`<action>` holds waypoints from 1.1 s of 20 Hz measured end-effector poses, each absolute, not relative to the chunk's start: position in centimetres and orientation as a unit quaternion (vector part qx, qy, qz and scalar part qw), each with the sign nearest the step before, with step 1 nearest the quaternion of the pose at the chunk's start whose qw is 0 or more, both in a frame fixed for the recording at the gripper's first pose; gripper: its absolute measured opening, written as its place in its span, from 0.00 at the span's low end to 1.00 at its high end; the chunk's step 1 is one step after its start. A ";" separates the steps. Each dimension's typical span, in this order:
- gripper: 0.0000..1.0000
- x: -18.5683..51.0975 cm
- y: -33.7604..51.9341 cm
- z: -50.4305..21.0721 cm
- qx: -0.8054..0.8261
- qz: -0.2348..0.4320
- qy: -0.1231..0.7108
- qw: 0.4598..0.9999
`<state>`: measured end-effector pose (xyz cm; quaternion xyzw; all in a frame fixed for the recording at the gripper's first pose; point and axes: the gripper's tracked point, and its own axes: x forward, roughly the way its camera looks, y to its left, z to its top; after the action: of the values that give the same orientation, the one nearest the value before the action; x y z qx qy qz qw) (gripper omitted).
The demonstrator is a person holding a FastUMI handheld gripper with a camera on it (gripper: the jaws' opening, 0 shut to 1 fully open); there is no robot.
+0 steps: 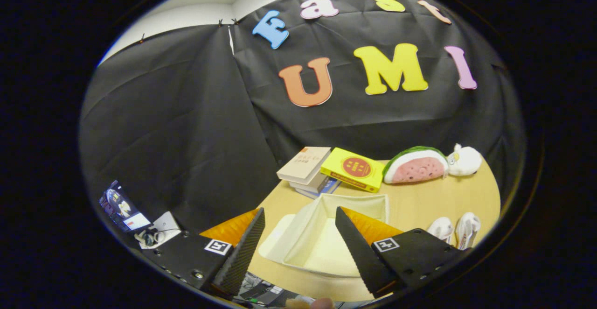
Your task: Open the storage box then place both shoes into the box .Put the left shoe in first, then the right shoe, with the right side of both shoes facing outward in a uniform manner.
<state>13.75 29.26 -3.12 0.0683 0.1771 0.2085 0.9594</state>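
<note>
An open cream storage box [322, 234] stands on the wooden table [433, 201], its inside bare and its lid flap lying flat toward me. My gripper [298, 243] hovers above the box's near side, open, with nothing between the fingers. Two white shoes [454, 229] lie side by side on the table to the right of the box, past my right finger, partly hidden by it.
At the back of the table a stack of books [305, 169] and a yellow book [354, 169] lie beyond the box. A watermelon plush [415, 165] and a white plush toy [464, 159] rest at the back right. A small screen [122, 208] sits off the table to the left.
</note>
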 end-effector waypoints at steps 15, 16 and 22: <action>0.94 10.6 -0.7 -15.0 0.039 0.030 0.243 0.969; 0.94 10.7 -1.5 -16.9 0.032 0.027 0.264 0.964; 0.94 14.2 -3.8 -24.7 0.011 0.029 0.357 0.934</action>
<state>14.17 -3.76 -24.71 0.0107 0.3571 0.0290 0.9336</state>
